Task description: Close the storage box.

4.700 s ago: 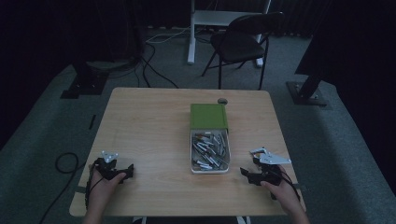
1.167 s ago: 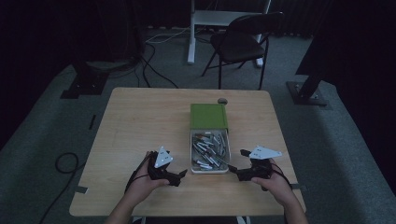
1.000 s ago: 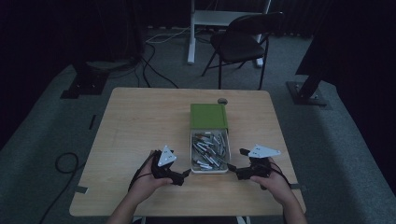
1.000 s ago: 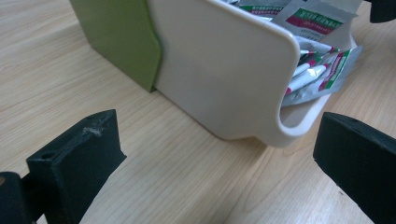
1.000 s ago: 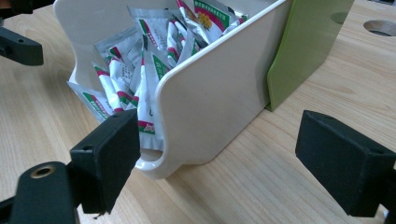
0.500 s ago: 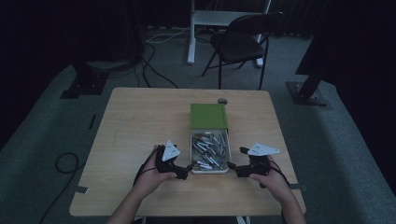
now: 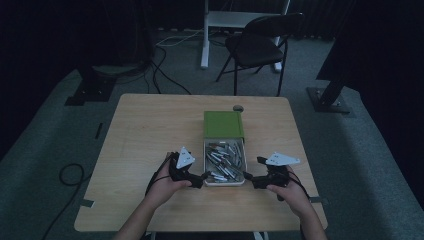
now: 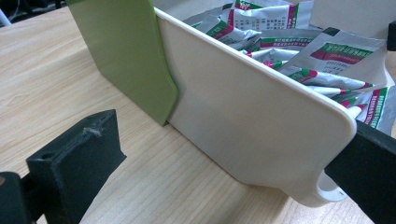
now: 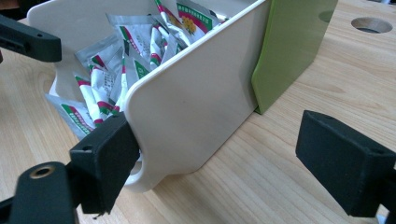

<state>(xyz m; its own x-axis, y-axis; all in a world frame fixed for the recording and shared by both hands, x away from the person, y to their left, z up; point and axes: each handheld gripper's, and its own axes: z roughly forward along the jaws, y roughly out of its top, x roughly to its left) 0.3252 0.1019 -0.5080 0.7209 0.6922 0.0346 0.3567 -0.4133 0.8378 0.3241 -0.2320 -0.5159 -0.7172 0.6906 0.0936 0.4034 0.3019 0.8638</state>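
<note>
looking down from the high view, the cream plastic rectangular tray full of small sachets sits at the near middle of the pale wooden table, its long axis running away from the person, its far end tucked into a green plastic sleeve. the left claw sits at the tray's near left corner, the right claw at its near right corner, both about equally close, so either could take it.

in the left gripper view, the tray's side wall runs diagonally up and away; one jaw stands clear of it on the table side and the other meets the rounded near corner, so the left claw is spread open, straddling nothing firmly. the foil sachets, silver with green and red print, are heaped above the rim.

in the right gripper view, the right claw is likewise wide open: one jaw touches the tray's near corner, the other stands well apart over bare wood. i judge a squeeze on the corner walls comes next.
</note>
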